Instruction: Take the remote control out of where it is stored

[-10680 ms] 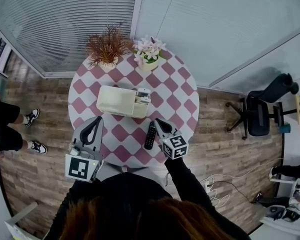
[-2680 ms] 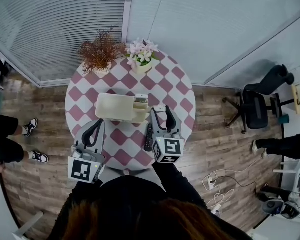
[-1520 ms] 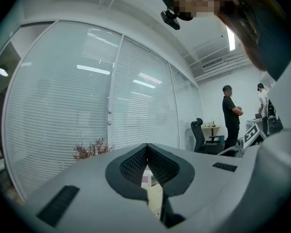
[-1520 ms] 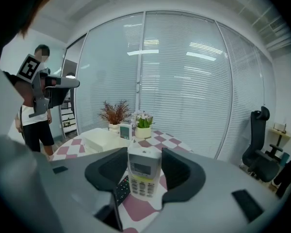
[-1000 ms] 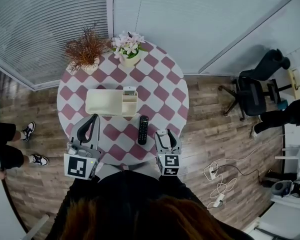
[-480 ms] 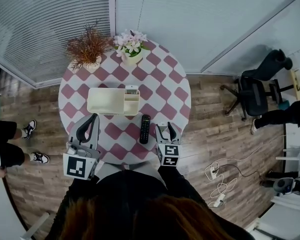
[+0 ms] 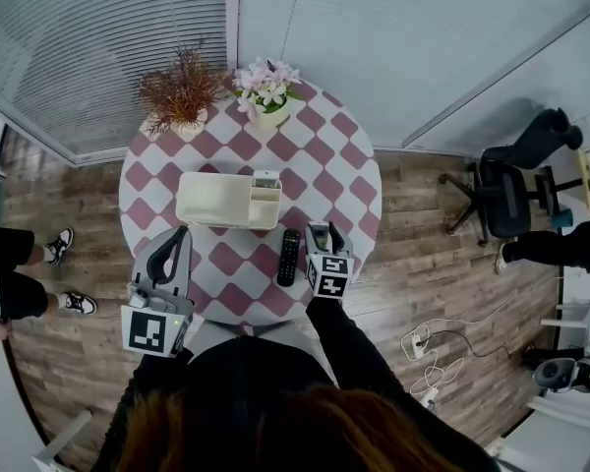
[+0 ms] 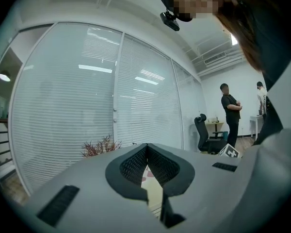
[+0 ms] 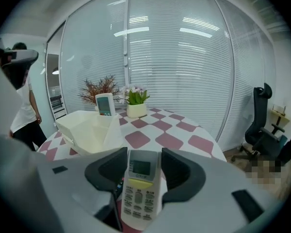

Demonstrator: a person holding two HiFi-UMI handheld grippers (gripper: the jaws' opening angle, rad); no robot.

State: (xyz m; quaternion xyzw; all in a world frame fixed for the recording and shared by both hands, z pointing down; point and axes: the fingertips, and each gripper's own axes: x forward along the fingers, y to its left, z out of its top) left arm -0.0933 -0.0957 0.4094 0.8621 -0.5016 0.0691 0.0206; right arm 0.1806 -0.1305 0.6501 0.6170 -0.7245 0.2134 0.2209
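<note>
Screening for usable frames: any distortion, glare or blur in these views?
Head view: sharp, evenly lit, lines bowed. Left gripper view: strong fisheye, dark corners, bright streaks on the glass wall. Right gripper view: same fisheye; white remote crisp between the jaws.

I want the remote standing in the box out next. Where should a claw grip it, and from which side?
Probably by its top end, coming straight down from above. The remote stands upright in the end compartment of the box, so only that end clears the rim; the walls shield the rest from the sides.
</note>
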